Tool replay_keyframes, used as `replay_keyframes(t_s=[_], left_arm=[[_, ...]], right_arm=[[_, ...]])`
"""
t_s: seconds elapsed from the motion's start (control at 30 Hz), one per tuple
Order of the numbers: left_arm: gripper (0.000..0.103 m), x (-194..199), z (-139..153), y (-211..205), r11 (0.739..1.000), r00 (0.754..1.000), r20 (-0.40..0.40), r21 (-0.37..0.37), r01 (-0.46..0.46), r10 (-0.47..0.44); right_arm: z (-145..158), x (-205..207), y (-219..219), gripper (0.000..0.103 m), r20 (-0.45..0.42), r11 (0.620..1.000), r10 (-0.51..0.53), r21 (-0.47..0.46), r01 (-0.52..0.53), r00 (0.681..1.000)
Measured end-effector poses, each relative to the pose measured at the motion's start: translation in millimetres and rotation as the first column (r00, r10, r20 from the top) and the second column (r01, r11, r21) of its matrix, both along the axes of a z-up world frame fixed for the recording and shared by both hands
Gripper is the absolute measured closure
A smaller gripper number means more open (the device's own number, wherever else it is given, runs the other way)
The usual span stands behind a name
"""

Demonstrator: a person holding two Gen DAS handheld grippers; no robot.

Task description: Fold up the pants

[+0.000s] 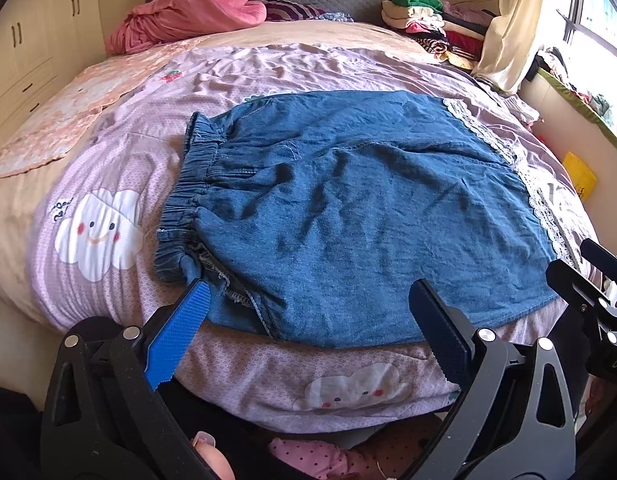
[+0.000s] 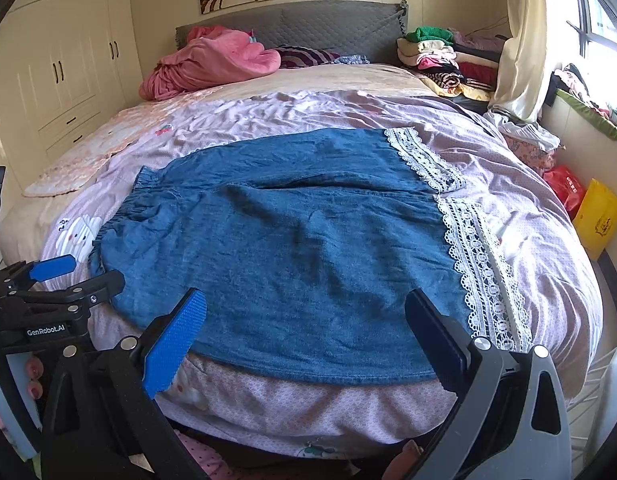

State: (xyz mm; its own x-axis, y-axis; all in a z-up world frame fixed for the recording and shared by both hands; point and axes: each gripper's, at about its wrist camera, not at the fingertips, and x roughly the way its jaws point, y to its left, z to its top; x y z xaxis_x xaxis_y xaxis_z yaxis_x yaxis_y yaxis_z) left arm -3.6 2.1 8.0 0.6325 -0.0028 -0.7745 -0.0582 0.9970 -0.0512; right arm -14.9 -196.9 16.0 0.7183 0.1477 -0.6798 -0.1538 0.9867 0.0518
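Note:
Blue denim pants (image 1: 348,208) (image 2: 292,248) lie flat across the bed, elastic waistband (image 1: 188,200) on the left, white lace hems (image 2: 480,264) on the right. The two legs lie side by side, one farther and one nearer. My left gripper (image 1: 308,320) is open at the near edge, close to the waistband end, with nothing between its fingers. At the near edge toward the lace end, my right gripper (image 2: 308,328) stands open and empty. The left gripper (image 2: 56,276) also shows at the left of the right wrist view.
The lilac bedspread (image 1: 108,168) with cloud prints covers the bed. A pink blanket (image 1: 188,12) and a stack of folded clothes (image 1: 424,20) lie by the grey headboard. Wardrobes stand on the left. Yellow (image 2: 598,216) and red bags sit on the floor right of the bed.

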Motion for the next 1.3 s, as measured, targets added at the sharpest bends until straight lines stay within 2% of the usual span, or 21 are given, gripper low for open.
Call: replay_keyframes(t_s=[1.3], left_arm=[[0.009,-0.8,1.1,8.6,1.0,1.0,0.006,-0.004,-0.008,0.008]], right_arm=[[-3.0,3.6,0.9,0.004,-0.003,1.0,-0.001,0.001,0.001,1.0]])
